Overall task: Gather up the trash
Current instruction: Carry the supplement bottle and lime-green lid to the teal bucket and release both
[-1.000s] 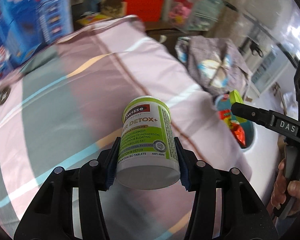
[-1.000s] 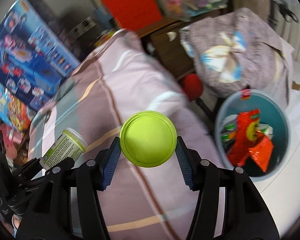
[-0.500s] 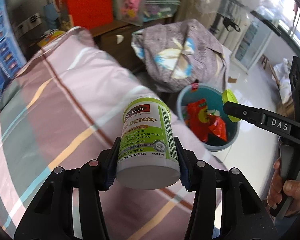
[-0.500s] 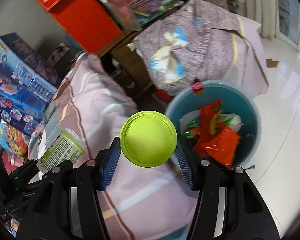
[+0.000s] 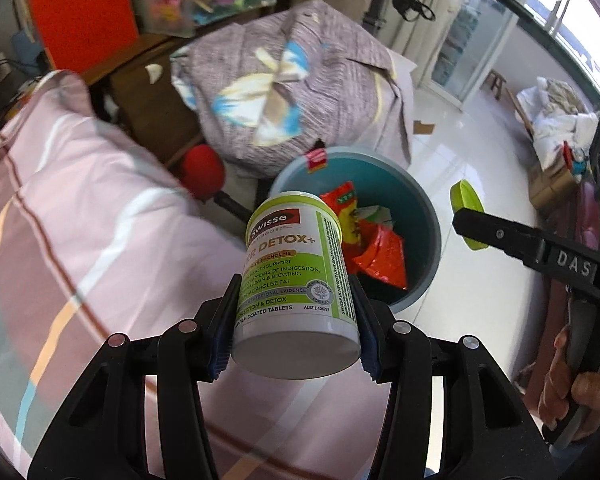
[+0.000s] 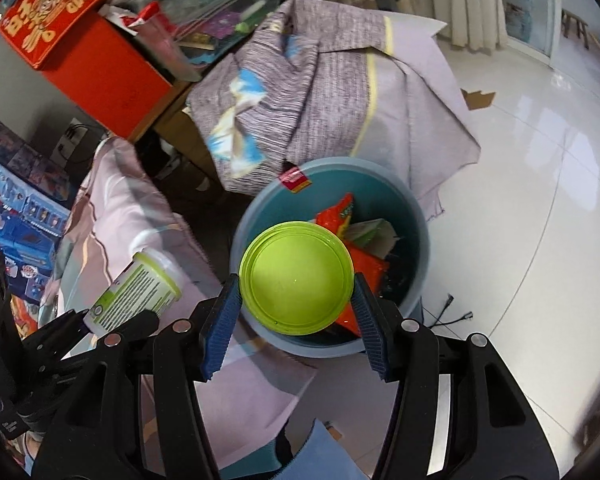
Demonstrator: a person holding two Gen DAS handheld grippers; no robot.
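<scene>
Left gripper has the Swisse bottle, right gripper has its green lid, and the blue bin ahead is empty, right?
Not quite: the blue bin is not empty. The right wrist view shows red snack wrappers in it. The left gripper does hold the Swisse bottle, the right gripper its green lid.

Both wrist views down over bin (image 5: pixel 428 216)

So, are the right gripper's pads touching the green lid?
Touching. In the right wrist view both blue pads press the green lid's edges, holding it above the bin.
</scene>
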